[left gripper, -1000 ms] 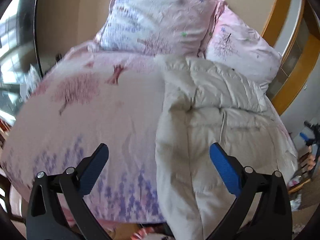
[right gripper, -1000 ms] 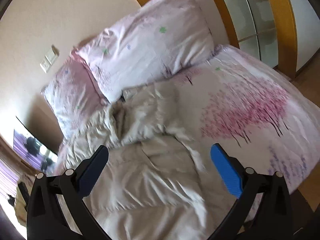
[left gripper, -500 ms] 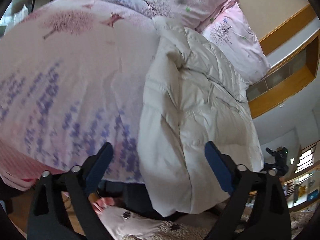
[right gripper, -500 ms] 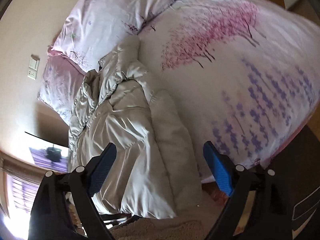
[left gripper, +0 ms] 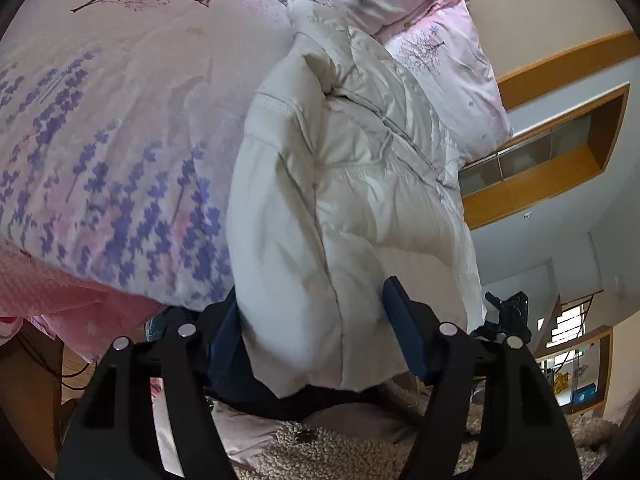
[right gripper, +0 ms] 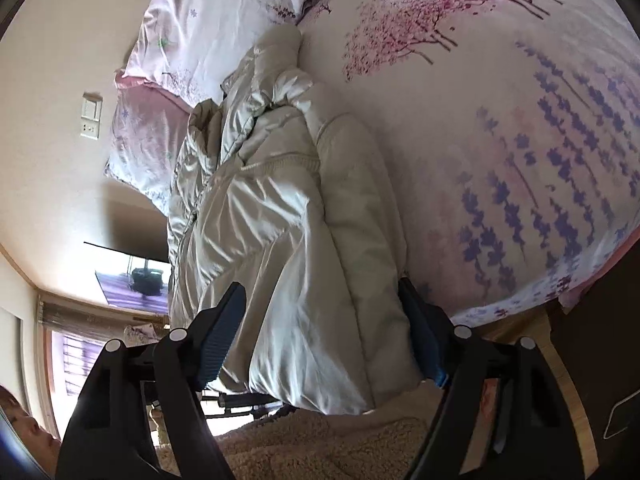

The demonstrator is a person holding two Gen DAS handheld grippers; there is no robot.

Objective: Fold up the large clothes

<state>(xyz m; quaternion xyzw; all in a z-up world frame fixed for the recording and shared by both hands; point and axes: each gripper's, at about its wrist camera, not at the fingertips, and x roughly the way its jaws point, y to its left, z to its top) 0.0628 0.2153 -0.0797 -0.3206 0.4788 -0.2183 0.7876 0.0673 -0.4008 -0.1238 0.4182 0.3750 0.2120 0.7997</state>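
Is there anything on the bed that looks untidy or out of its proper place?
Yes. The cream padded jacket lies crumpled along one side of the floral pink bedspread, its collar end bunched against the pillows and its hem hanging over the bed's edge. Nothing looks torn or spilled.

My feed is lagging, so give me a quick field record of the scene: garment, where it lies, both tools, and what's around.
garment: white padded jacket, puffy, partly bunched up
place: on the bed with the floral cover, its near end hanging over the bed's edge
left tool: jaws have just been closing, the jacket's hanging end between them; firm contact cannot be told
right tool: jaws have just been closing around the same end; grip likewise unclear
pillows: two, beyond the jacket, against the wall
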